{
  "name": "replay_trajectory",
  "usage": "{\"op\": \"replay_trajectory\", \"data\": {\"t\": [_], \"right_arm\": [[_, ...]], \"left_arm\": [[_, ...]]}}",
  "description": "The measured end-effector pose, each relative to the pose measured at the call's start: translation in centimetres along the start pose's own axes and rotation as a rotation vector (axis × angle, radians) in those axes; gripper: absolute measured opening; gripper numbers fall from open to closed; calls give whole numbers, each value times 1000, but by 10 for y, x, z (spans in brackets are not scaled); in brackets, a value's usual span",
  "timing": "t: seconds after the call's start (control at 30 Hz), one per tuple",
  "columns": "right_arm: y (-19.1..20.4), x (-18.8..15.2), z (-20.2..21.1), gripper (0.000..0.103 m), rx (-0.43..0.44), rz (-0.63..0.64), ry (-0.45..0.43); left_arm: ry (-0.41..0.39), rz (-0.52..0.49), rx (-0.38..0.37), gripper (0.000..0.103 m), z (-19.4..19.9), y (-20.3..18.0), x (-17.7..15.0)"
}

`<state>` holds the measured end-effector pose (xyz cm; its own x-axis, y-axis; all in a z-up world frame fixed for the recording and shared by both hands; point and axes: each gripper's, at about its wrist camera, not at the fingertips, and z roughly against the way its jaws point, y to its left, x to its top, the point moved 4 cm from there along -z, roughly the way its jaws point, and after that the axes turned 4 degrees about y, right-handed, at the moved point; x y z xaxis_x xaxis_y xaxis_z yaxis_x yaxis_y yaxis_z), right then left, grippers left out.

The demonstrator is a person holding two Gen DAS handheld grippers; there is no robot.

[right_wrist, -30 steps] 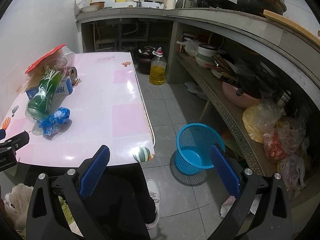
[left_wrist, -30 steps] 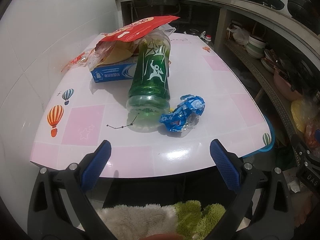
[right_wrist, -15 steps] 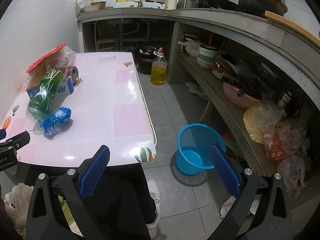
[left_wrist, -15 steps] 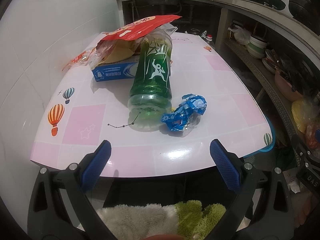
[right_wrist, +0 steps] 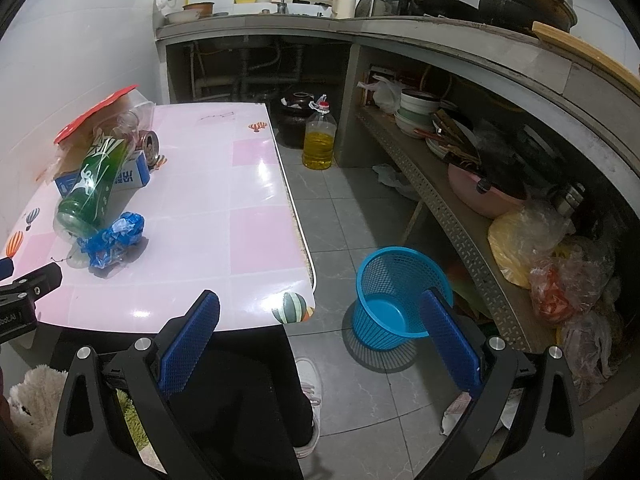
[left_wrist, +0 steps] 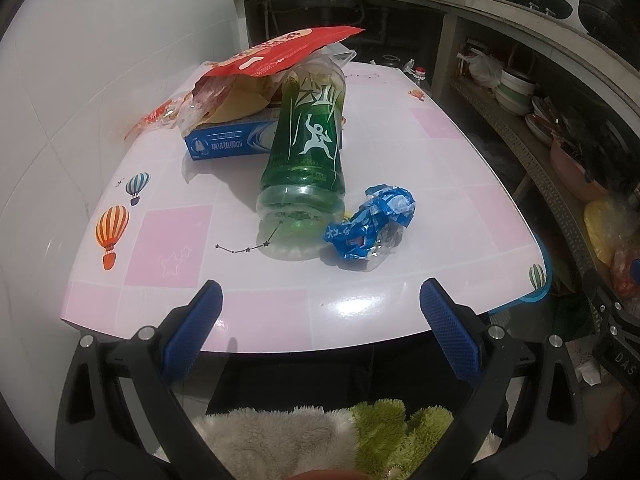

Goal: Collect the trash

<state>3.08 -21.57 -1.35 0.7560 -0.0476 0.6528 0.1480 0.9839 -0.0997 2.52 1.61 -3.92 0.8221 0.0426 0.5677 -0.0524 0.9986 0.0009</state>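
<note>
— Tongs? 
— Left tongs [left_wrist: 316, 304] and right tongs [right_wrist: 320, 312] both gape, holding nothing.
— Trash? 
— I see the green bottle [left_wrist: 308, 152] and blue wrapper [left_wrist: 372, 224] touching, near the bench's [left_wrist: 440, 184] front edge; the blue basket [right_wrist: 394, 292] on the floor holds nothing.

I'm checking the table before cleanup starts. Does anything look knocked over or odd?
Yes. The green bottle lies tipped, its neck propped on the blue box under a red bag. A crumpled blue wrapper sits by its base.

The counter [left_wrist: 280, 300] is white with pale pink squares and striped balloon prints. The bottle [left_wrist: 308, 152] is green, the crumpled wrapper [left_wrist: 372, 224] blue, the basket [right_wrist: 396, 292] bright blue.
</note>
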Motion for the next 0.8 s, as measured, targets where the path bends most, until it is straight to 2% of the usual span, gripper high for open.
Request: {"op": "replay_trajectory", "data": {"t": [0.8], "right_arm": [[14, 4, -11, 97, 29, 15, 15]], "left_arm": [[51, 21, 19, 96, -11, 6, 3]]}}
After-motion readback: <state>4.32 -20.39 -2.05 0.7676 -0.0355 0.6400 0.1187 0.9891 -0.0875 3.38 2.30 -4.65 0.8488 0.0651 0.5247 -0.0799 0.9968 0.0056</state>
